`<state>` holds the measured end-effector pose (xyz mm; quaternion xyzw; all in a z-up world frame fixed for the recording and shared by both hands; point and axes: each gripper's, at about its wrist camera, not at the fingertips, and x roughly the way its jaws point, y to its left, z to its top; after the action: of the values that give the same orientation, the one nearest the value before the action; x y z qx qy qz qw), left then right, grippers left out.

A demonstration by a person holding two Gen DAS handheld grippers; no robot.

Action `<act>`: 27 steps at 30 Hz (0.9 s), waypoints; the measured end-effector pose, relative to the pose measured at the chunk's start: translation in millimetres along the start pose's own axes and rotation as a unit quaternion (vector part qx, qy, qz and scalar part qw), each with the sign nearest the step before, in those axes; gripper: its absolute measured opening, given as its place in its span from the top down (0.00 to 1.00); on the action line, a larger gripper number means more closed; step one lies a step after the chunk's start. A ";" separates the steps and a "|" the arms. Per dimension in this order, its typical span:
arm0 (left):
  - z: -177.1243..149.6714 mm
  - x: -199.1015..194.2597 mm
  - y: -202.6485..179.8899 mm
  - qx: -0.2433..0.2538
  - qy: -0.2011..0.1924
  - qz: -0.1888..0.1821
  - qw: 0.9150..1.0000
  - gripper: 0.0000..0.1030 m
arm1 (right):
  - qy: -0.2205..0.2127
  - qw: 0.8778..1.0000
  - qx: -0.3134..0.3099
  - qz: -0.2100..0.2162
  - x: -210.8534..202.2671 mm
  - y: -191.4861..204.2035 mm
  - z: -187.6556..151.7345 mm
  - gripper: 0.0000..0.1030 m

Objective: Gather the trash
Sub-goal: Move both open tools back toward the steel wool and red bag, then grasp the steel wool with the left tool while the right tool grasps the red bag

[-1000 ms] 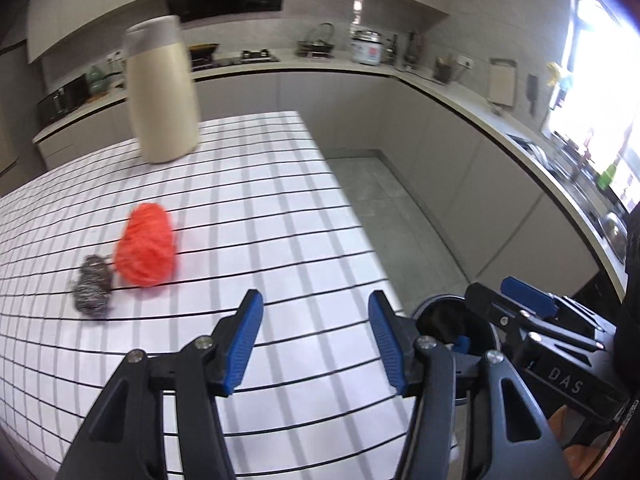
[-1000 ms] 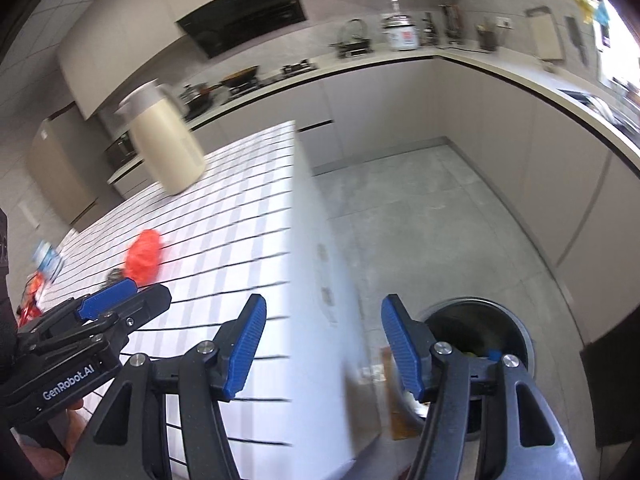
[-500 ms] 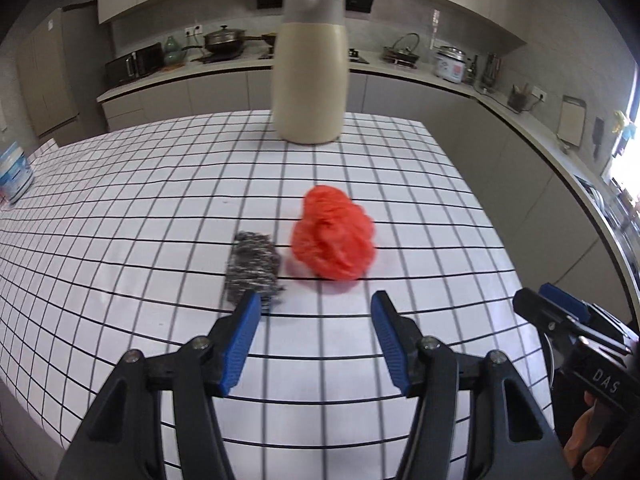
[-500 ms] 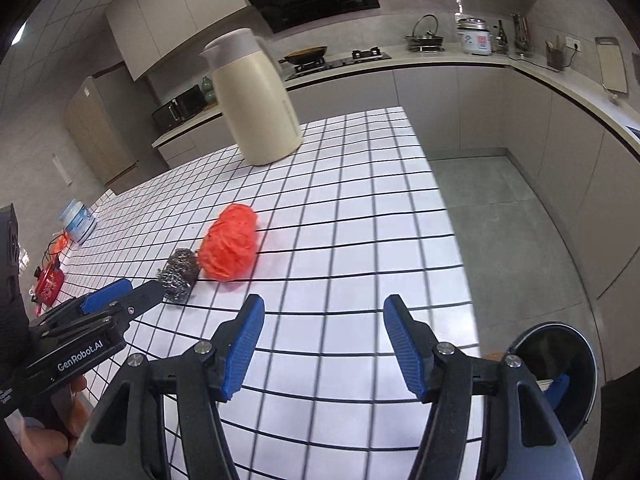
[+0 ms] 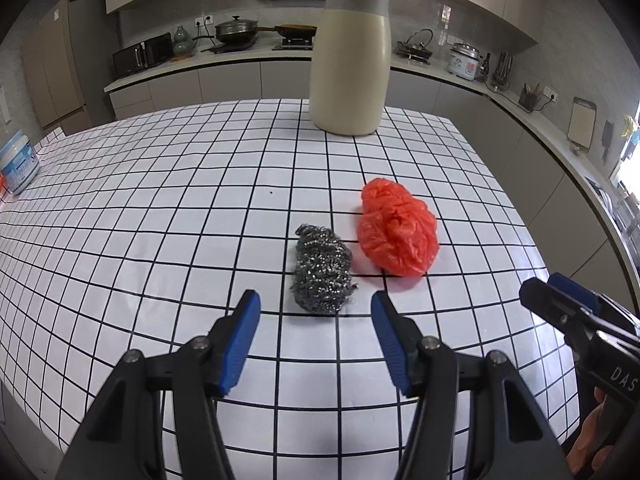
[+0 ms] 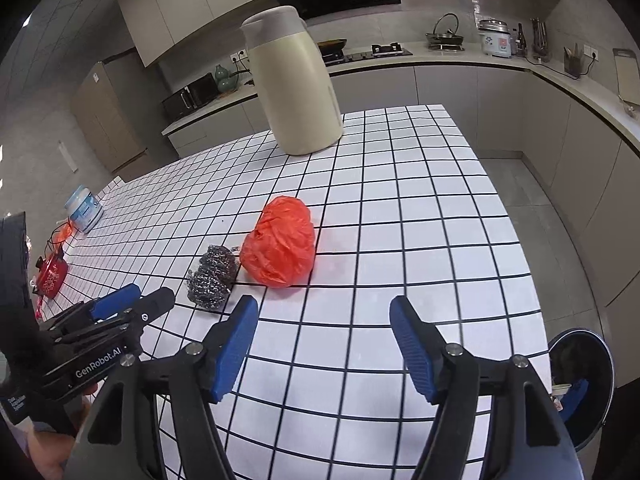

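Reaching for two bits of trash on the checked tabletop [image 5: 160, 220].

The left gripper [image 5: 316, 316] has its jaws spread and empty, with the steel scrubber [image 5: 322, 270] just in front of them. The right gripper [image 6: 320, 320] is empty too, and its jaws are opening wider; the crumpled red bag [image 6: 280, 248] lies a little ahead and to its left. Scrubber and bag sit side by side, almost touching, so I think each gripper should come down over its own piece and not bump the other one. The bag looks soft, so pinch it in the middle. The bin [image 6: 580, 384] waits on the floor past the tabletop's edge. Keep away from the tall cream jug [image 5: 350, 60].
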<state>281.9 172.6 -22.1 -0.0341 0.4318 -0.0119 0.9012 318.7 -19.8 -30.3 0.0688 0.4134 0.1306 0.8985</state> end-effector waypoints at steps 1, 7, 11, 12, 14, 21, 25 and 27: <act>0.4 2.0 0.7 0.001 0.003 -0.002 1.000 0.43 | 0.000 1.000 0.001 0.001 0.8 1.0 0.1 0.31; 3.7 16.6 2.3 0.012 0.016 -0.013 1.000 0.43 | -0.003 1.000 0.007 -0.007 4.2 6.1 1.8 0.31; 7.5 26.5 3.0 0.018 0.021 -0.017 0.999 0.43 | -0.002 1.000 0.014 -0.013 7.8 5.0 2.5 0.31; 8.4 28.5 3.3 0.019 0.022 -0.018 0.999 0.43 | -0.001 1.000 0.016 -0.014 8.9 4.7 3.0 0.31; 10.3 33.0 2.5 0.023 0.025 -0.019 0.999 0.43 | -0.001 1.000 0.019 -0.017 11.2 4.1 3.8 0.31; 12.9 48.4 4.2 0.027 0.035 -0.024 0.999 0.43 | 0.002 1.000 0.022 -0.022 21.6 5.7 10.0 0.31; 14.0 56.3 5.9 0.030 0.035 -0.024 0.999 0.43 | 0.004 1.000 0.020 -0.022 28.5 9.3 14.4 0.31; 15.6 61.1 7.8 0.030 0.038 -0.027 0.998 0.43 | 0.005 1.000 0.021 -0.023 32.9 10.4 16.5 0.31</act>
<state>332.3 178.0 -60.4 -0.0178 0.4643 -0.0505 0.8840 350.0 -0.6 -41.1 0.0773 0.4221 0.1021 0.8975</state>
